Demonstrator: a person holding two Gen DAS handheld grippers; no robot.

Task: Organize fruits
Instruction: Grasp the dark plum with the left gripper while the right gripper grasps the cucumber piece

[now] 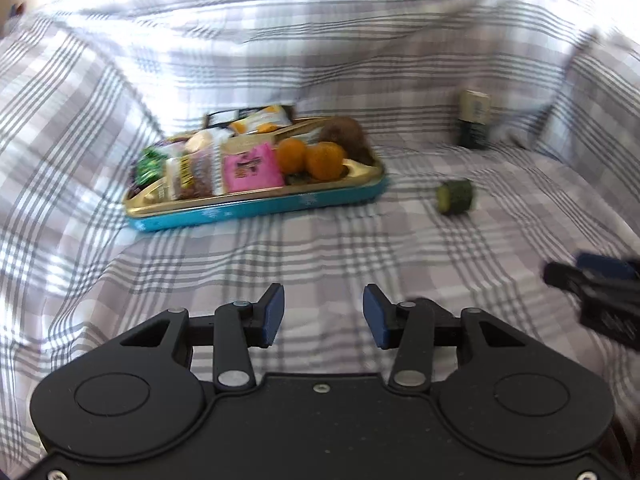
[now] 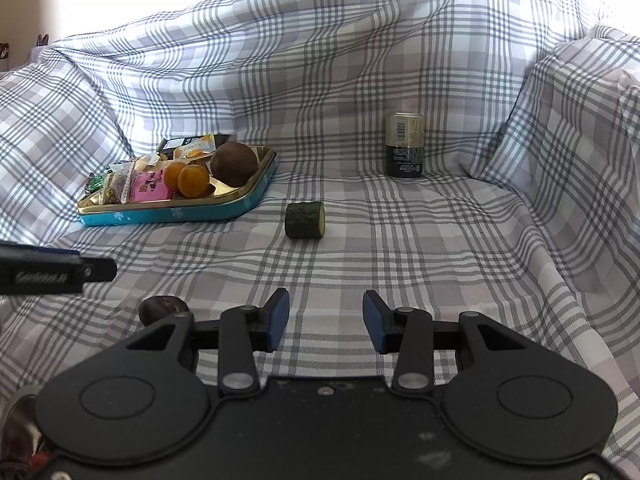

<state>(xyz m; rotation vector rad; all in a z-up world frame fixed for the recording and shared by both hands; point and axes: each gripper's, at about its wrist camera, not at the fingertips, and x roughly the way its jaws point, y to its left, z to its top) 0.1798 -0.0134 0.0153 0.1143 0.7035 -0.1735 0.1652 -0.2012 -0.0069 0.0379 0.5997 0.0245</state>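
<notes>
The jaws of both tools are standing released, with bare cloth showing between the blue pads and nothing gripped. The left gripper (image 1: 323,316) is hovering over the grey-and-white checked cloth (image 1: 320,248), and its view is smeared, which suggests it is travelling. The right gripper (image 2: 325,320) is hovering level over the same cloth, and its view is sharp.

The shallow gold-lined tin tray with turquoise sides (image 2: 224,210) is lying ahead and to the left of the right jaws. It is holding two small round orange fruits (image 2: 193,181), touching each other, and one large round brown fruit (image 2: 234,164) at its far right corner, alongside wrapped snack packets (image 2: 150,187) filling its left part. In my judgement the fruit is being gathered at the tray's right end, apart from the packets.

The short dark-green cucumber stub with a pale cut face (image 2: 305,220) is lying on its side on the cloth, straight ahead of the right jaws and just right of the tray, apart from it. A small dark-brown rounded object (image 2: 164,307) is lying just left of the right jaws, half hidden by the tool body; whether it is fruit cannot be told.

A cylindrical can with a cream top and dark lower label (image 2: 405,146) is standing upright, far ahead and right of the stub, well apart. Nothing is obstructing the line from the right jaws to the stub. The left tool is crossing the near-left approach to the tray.
</notes>
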